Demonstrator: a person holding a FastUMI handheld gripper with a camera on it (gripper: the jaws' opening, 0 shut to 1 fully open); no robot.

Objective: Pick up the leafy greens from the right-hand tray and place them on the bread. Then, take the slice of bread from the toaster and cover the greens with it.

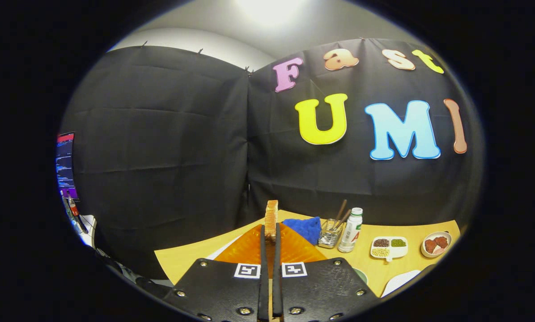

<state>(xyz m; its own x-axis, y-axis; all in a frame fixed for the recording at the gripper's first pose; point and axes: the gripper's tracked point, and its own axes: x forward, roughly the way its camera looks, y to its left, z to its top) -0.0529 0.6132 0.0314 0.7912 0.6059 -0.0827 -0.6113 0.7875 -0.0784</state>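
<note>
Gripper fingers clamp a bread slice edge-on, long axis upright toward 12 o'clock; orange mat lies under and beyond, tray presumably below

My one camera rides on the gripper and looks forward along its two fingers, which rise close in at the bottom, nearly together, gripping a slice of bread edge-on. I face level across the wooden table toward the booth's black wall, sitting low and near the tabletop. The far objects, such as a bottle and divided dish, sit small beyond the fingers to their right.
</note>
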